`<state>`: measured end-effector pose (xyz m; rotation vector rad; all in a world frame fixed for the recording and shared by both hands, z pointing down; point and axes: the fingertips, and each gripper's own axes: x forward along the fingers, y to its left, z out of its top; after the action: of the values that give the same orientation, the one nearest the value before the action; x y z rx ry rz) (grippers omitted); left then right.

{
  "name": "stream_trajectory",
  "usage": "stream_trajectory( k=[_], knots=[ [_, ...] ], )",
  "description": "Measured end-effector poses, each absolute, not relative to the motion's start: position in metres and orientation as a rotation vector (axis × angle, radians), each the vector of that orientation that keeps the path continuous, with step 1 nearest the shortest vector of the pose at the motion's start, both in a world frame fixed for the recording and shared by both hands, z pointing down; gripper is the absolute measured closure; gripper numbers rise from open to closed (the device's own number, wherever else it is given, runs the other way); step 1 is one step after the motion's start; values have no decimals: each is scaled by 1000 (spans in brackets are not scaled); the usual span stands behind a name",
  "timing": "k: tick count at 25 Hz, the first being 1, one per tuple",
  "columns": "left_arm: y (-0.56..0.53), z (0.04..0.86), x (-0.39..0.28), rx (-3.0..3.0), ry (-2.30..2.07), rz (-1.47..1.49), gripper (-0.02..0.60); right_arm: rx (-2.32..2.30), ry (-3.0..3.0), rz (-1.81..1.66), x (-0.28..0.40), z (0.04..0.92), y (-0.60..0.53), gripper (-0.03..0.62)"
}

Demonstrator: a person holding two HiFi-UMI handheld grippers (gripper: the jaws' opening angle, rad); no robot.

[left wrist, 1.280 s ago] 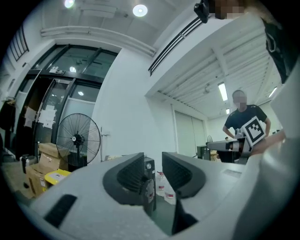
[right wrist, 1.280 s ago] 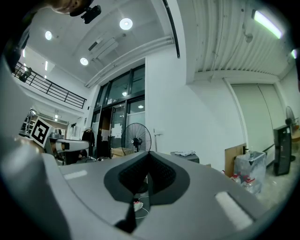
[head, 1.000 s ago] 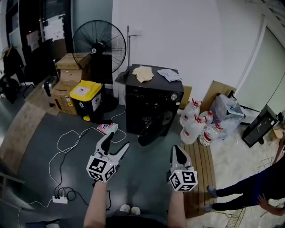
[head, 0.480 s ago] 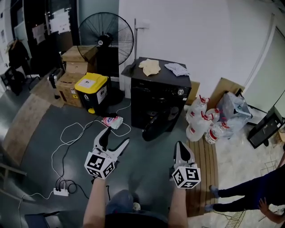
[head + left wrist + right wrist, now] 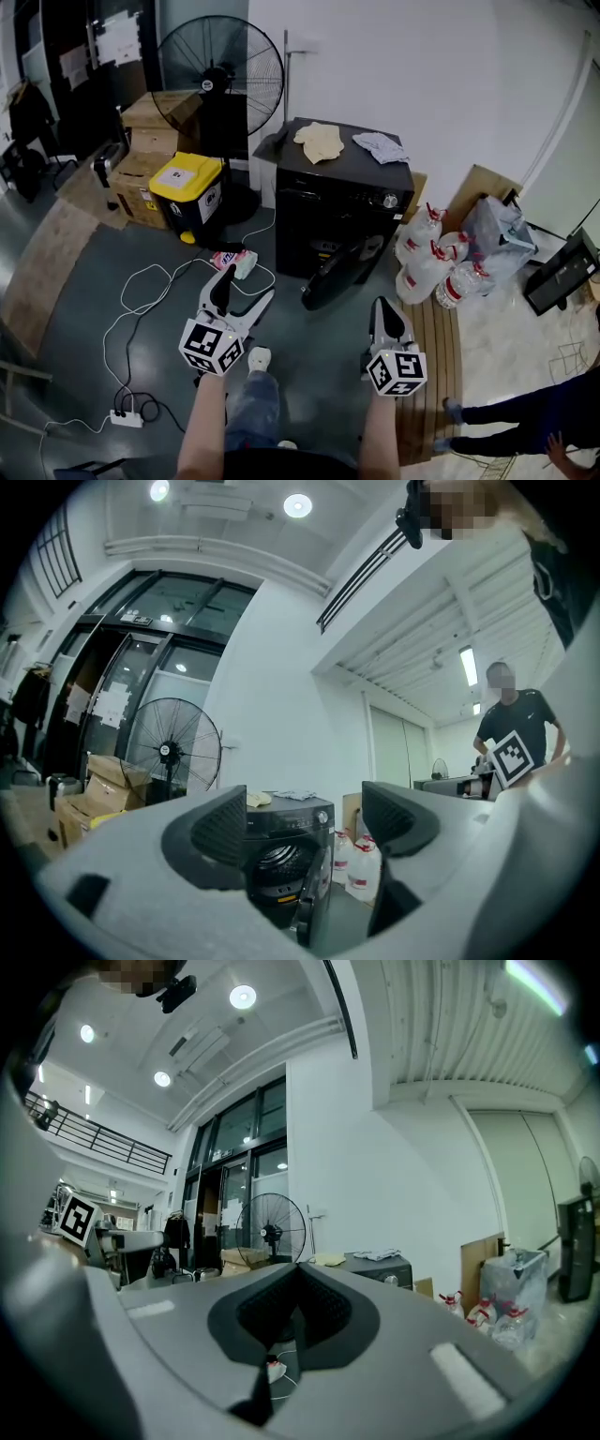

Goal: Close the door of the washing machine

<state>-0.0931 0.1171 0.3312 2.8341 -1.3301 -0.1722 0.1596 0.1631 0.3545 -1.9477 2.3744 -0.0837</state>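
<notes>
A black front-loading washing machine (image 5: 342, 211) stands against the white wall, and its round door (image 5: 339, 272) hangs open toward me. The left gripper view also shows the machine (image 5: 281, 822), with the drum visible and the door (image 5: 314, 907) edge-on. My left gripper (image 5: 242, 292) is held well short of the machine. Its jaws have just been opening and stand wide, with nothing between them. My right gripper (image 5: 382, 317) is shut and empty, level with the left one and to the right of the door. In the right gripper view the machine (image 5: 380, 1269) sits beyond the closed pads.
Two cloths (image 5: 319, 141) lie on the machine's top. A standing fan (image 5: 220, 70), cardboard boxes (image 5: 141, 141) and a yellow-lidded bin (image 5: 187, 197) are to its left. Water bottles (image 5: 431, 267) and a wooden pallet (image 5: 427, 356) are to its right. Cables (image 5: 150, 291) cross the floor. A person (image 5: 525, 412) stands at the lower right.
Both grippers and the head have come closer to the washing machine, which now looks larger. A leg has stepped forward between the arms.
</notes>
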Motion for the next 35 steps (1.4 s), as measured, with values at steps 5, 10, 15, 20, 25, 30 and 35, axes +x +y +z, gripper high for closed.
stream_trajectory(
  k=[5,10,15,20,25,30,35],
  knots=[
    [20,341,-101,2832,-1288,-192,210,-2008,2355,-70,157,360,74,580],
    [-73,338,-108,2848,-1232,-168,210,-2053,2317,-94,150,357,-13,580],
    [-155,340,-112,2876,-1147,-140,210,-2103,2267,-114,140,360,-88,580],
    [-212,341,-99,2909,-1048,-100,210,-2149,2214,-127,140,355,-137,580],
    [-238,351,-86,2909,-983,-76,210,-2189,2197,-174,143,365,-155,580],
    [-255,365,-77,2894,-963,-50,210,-2211,2200,-211,152,376,-170,580],
    [-261,393,-61,2877,-927,16,210,-2213,2214,-254,159,394,-181,580]
  ],
)
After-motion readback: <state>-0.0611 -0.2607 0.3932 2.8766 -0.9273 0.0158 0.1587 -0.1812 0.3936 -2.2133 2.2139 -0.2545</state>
